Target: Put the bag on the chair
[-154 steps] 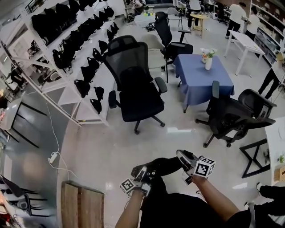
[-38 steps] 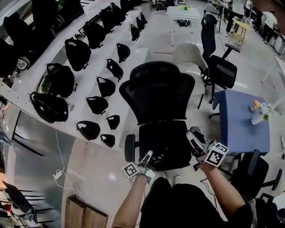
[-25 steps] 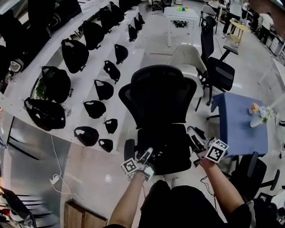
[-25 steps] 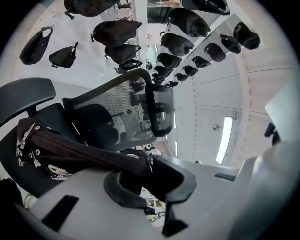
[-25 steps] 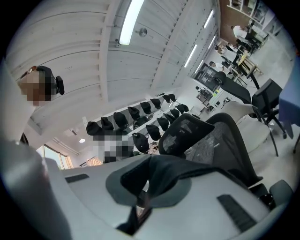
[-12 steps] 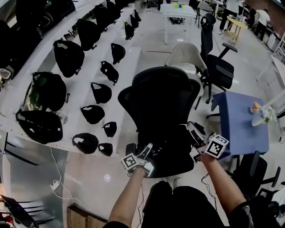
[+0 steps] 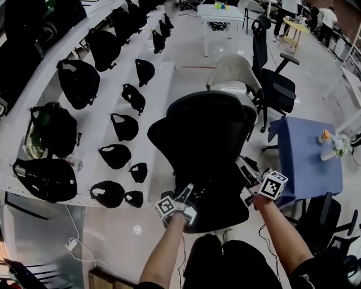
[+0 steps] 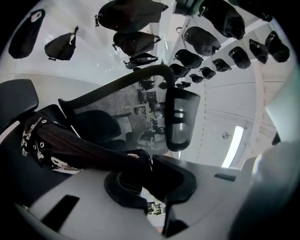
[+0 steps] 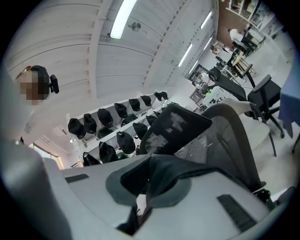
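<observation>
The black office chair (image 7: pixel 206 127) stands right in front of me, with its mesh back facing me and its seat (image 7: pixel 217 217) below my hands. A black bag (image 7: pixel 217 183) hangs between the two grippers over the seat, hard to tell apart from the dark chair. My left gripper (image 7: pixel 185 193) is shut on the bag's black strap (image 8: pixel 84 149), seen stretching away to the left in the left gripper view. My right gripper (image 7: pixel 243 166) is shut on a fold of the bag's black fabric (image 9: pixel 192 168). The chair back (image 9: pixel 220 136) fills the right gripper view behind it.
White shelves (image 7: pixel 163 84) with several black bags run along the left. A cream chair (image 7: pixel 237 70) and another black chair (image 7: pixel 273 62) stand behind the target chair. A blue-clothed table (image 7: pixel 307 161) with a vase is at the right. A white table (image 7: pixel 220 11) is far back.
I have come closer to the chair. Both grippers have carried the bag forward from the seat's front edge to over the seat. Both grips are unchanged.
</observation>
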